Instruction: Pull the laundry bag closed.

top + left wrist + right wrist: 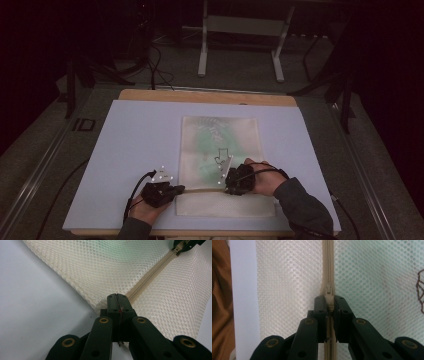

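Note:
A cream mesh bag (220, 145) lies flat on the white board (130, 150), with something green inside it. Its beige zipper (202, 189) runs across the near part of the bag. My left gripper (181, 188) is shut on the bag's corner at the zipper's left end; in the left gripper view the jaws (116, 296) meet on the mesh edge where the zipper (150, 277) begins. My right gripper (227, 187) is shut on the zipper pull (329, 302), just behind the slider (328, 288). The zipper (327, 260) runs straight ahead of it. The right gripper (183, 243) also shows far along the zipper.
The board rests on a wooden table (150, 95) whose brown edge (219, 290) shows beside the board. A white stand (202, 50) and cables (157, 70) are on the floor beyond the table. Bare board lies left and right of the bag.

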Action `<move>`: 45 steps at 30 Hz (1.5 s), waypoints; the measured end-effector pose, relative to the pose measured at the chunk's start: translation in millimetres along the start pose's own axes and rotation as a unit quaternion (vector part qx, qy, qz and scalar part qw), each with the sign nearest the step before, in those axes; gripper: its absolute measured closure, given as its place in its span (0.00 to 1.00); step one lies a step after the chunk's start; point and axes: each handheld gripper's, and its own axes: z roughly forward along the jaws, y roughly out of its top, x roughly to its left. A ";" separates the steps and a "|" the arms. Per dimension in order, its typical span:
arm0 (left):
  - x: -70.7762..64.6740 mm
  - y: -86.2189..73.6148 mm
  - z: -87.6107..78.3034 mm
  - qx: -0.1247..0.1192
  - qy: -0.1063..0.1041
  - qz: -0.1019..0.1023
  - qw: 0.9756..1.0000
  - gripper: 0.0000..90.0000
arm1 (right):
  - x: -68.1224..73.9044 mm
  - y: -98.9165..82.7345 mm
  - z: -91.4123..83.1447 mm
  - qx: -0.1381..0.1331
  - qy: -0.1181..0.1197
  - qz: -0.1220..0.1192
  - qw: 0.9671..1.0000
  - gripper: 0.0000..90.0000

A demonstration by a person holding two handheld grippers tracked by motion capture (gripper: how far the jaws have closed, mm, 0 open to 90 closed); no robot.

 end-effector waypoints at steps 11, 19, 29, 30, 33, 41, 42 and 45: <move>0.5 -0.5 -0.3 -0.001 -0.001 -0.003 1.000 0.99 | 0.1 -13.4 -6.4 -0.006 -0.005 0.013 1.000 0.91; 0.5 -0.4 -0.3 -0.001 -0.001 -0.003 1.000 0.99 | -0.2 -24.1 -10.1 -0.006 -0.007 0.021 1.000 0.91; 0.4 -0.4 -0.2 -0.001 -0.001 -0.003 1.000 0.99 | -0.1 -36.7 -13.7 -0.009 -0.008 0.034 0.999 0.91; 0.5 -0.4 -0.2 -0.001 -0.001 -0.003 1.000 0.99 | 0.0 -37.4 -13.9 -0.012 -0.007 0.035 0.999 0.91; 0.4 -0.3 -0.2 -0.001 -0.001 -0.003 1.000 0.99 | 0.1 -38.9 -13.9 -0.008 -0.007 0.036 0.999 0.91; 0.4 -0.2 -0.2 0.000 -0.001 -0.002 1.000 0.99 | 0.0 -46.1 -15.9 -0.009 -0.008 0.043 0.999 0.91; 0.4 -0.2 -0.2 0.000 -0.001 -0.002 1.000 0.99 | 0.2 -47.9 -16.2 -0.006 -0.010 0.044 0.999 0.91; 0.4 -0.2 -0.2 0.000 -0.001 -0.002 1.000 0.99 | 0.1 -50.5 -16.7 -0.005 -0.011 0.046 0.999 0.91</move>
